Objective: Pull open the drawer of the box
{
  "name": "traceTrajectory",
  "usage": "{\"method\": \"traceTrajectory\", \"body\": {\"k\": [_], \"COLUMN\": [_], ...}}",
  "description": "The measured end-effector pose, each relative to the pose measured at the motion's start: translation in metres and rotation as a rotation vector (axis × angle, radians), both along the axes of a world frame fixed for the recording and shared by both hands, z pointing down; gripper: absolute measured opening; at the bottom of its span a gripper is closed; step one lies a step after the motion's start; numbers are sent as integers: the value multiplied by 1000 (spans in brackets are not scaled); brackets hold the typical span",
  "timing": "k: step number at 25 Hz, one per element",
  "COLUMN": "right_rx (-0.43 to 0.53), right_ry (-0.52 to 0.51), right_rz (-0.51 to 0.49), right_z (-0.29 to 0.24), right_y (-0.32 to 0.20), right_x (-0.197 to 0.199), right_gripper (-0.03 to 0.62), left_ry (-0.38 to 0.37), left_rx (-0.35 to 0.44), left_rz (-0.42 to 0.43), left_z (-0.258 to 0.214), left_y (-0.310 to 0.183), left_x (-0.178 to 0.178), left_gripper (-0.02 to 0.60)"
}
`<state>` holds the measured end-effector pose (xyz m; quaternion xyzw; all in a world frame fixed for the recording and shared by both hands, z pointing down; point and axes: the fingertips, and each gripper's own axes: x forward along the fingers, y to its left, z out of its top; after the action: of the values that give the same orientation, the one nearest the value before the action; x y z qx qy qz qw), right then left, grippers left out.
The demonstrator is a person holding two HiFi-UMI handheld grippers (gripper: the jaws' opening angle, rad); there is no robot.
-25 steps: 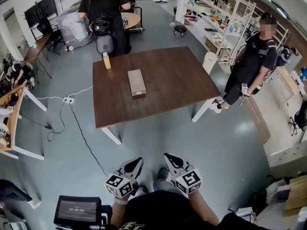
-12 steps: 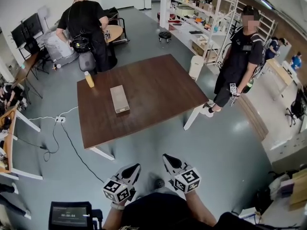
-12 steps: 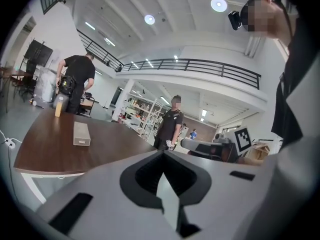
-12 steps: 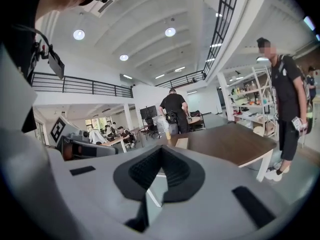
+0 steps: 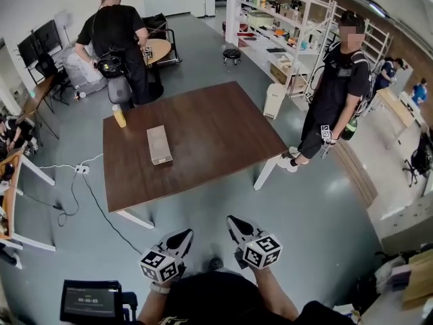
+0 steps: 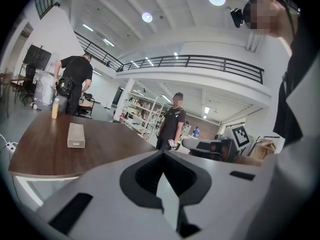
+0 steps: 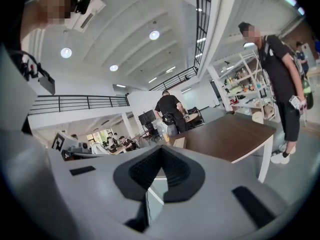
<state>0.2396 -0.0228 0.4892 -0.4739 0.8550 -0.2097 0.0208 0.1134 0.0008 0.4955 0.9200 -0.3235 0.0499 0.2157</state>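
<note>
The long grey box (image 5: 159,145), upper left, has been brought nearer but not reached; left gripper (image 5: 184,234) and right gripper (image 5: 233,221) are pressed together, empty.

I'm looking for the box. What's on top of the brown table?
On the table lie a long grey box and, near the far corner, an upright yellow bottle. What's inside the box can't be seen.

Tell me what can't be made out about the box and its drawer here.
- Drawer front of the box: too small in the head view to show a handle; the left gripper view shows only a faint mark on its near end.
- Box in the right gripper view: lower part hidden behind the right hand-held gripper.
- Bottle label: too small in every view.
</note>
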Motion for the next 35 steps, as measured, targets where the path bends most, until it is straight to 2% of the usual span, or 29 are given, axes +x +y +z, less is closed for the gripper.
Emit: {"method": "traceTrajectory", "body": {"k": [4, 7, 11, 16, 21, 25, 31, 35], "right_rx": [-19, -41, -66, -84, -78, -77, -24, -30], "right_ry": [-38, -120, -148, -138, -137, -98, -90, -93], "right_rz": [28, 62, 90, 97, 135, 118, 163, 166], "right_z": [-3, 0, 6, 15, 16, 21, 9, 12], "right_y": [-8, -8, 0, 10, 4, 4, -5, -5], "right_x": [19, 31, 39, 48, 68, 72, 92, 88], "right_gripper": [-15, -15, -15, -15, -16, -15, -15, -15], "left_ry": [-4, -10, -31, -32, -29, -17, 14, 23], "left_rx": [-14, -33, -42, -53, -64, -56, -27, -21], "left_rz": [-1, 15, 15, -11, 13, 34, 87, 77], "left_z": [-5, -5, -8, -7, -2, 1, 5, 1], "left_y": [-3, 1, 2, -5, -22, -22, -32, -33], "left_x": [4, 5, 4, 3, 21, 33, 52, 44], "left_gripper": [5, 5, 5, 5, 5, 5, 5, 5]}}
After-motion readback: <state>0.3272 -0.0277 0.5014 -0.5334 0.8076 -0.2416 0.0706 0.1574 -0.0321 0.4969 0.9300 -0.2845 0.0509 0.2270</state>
